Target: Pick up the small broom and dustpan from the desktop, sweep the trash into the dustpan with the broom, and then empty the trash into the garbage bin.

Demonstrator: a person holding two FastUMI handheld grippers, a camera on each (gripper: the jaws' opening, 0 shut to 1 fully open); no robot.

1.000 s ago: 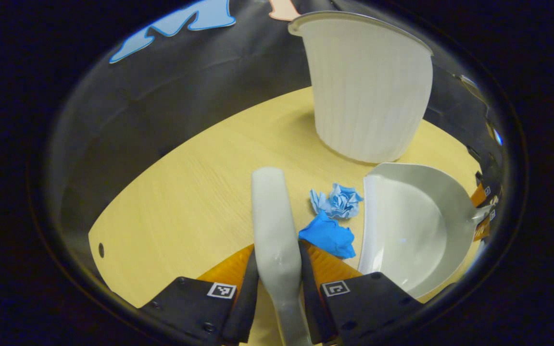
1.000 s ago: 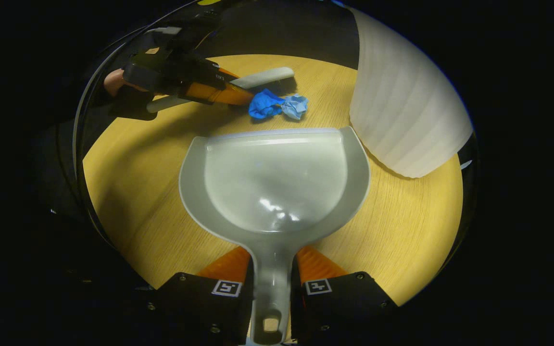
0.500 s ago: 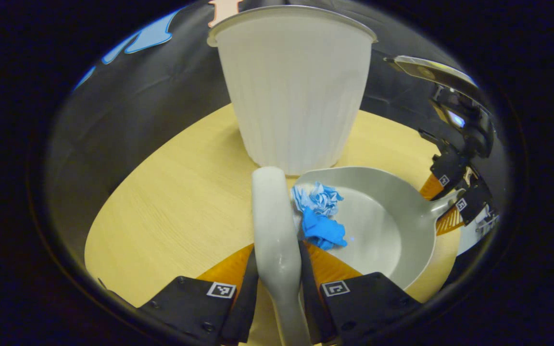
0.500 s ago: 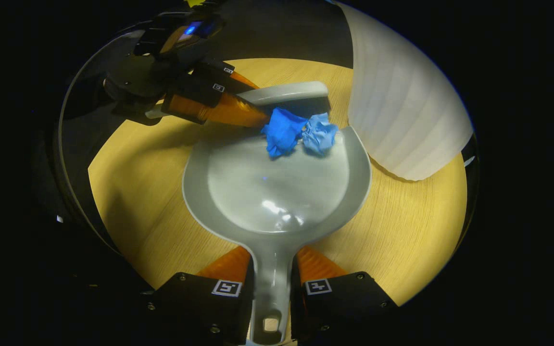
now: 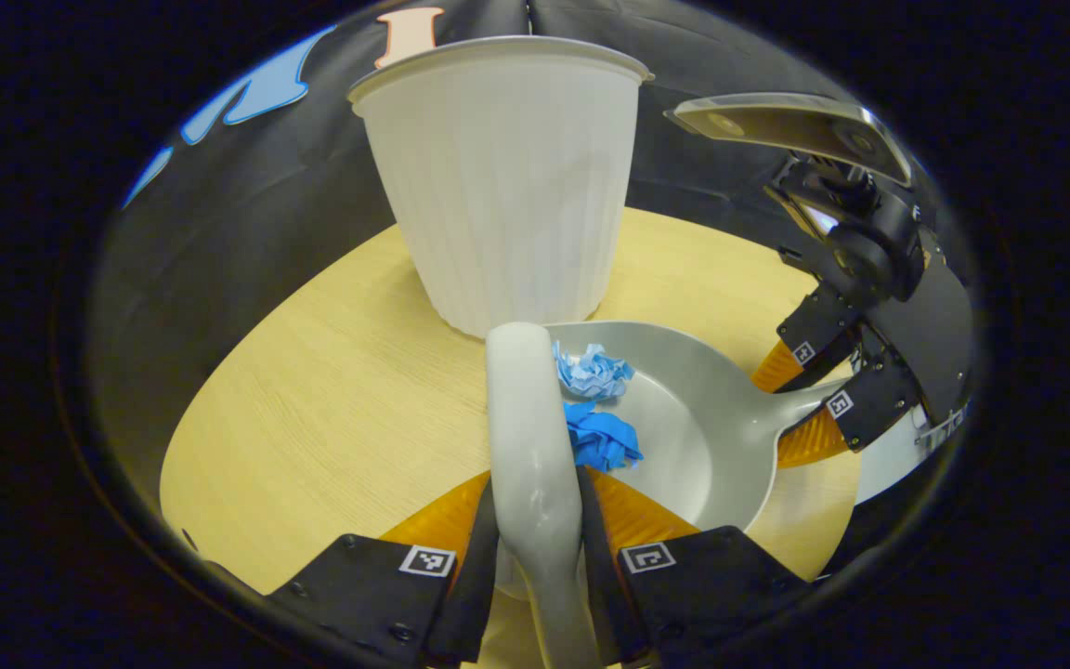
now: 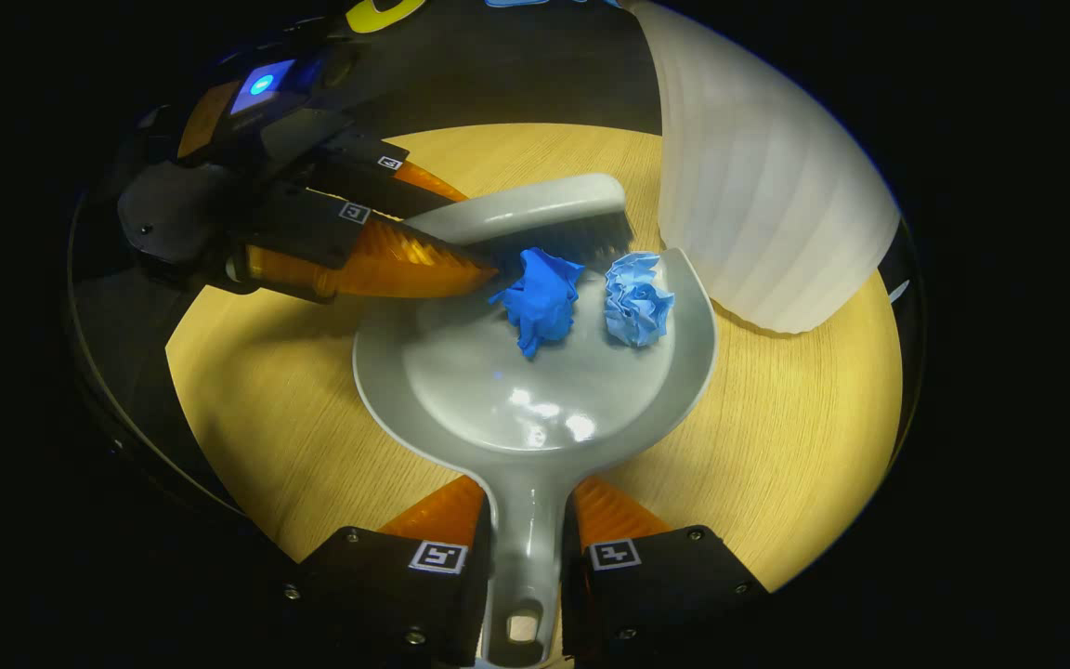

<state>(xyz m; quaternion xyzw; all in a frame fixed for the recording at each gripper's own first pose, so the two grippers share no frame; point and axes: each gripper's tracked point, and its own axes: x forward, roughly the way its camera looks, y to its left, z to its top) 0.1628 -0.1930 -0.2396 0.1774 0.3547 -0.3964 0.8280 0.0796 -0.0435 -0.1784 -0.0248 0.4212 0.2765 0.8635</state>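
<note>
Sweep step, trash now in the pan (judging from where the balls lie).

L gripper [image 5: 535,520] is clamping the broom [image 5: 528,418] by its handle neck, both fingers pressing on it, closed down to handle width. In the right gripper view the same gripper [image 6: 484,269] is reaching in from the left, with the broom head [image 6: 535,209] sitting at the dustpan's front lip, bristles down and touching the dark blue ball.

R gripper [image 6: 524,557] is gripping the dustpan [image 6: 535,400] by its handle stem, both fingers pressing, closed to stem width. Pan is lying on the desktop [image 6: 776,418], mouth pointing toward the broom.

Trash: 2 crumpled paper balls, dark blue [image 6: 540,297] and light blue [image 6: 637,299], both inside the pan near the front edge, slightly apart from each other. Garbage bin [image 6: 767,195] is standing upright just beside the pan's front right corner (touching or not, can't tell).

Handling est.:
- Paper balls are v. light, soft and springy; they are likely to roll or bounce out if the pan is tipped forward. Keep the mouth raised when lifting.
- Pan is glossy, smooth, stiff plastic, shallow rounded bowl w/ flat lip. Slippery floor, so contents are going to slide easily. The stem is the right hold.
- Broom is rigid, w/ smooth rounded back and dark bristles; light.
- Bin is thin ribbed whitish plastic, tapered, probably light and easy to knock over.
</note>
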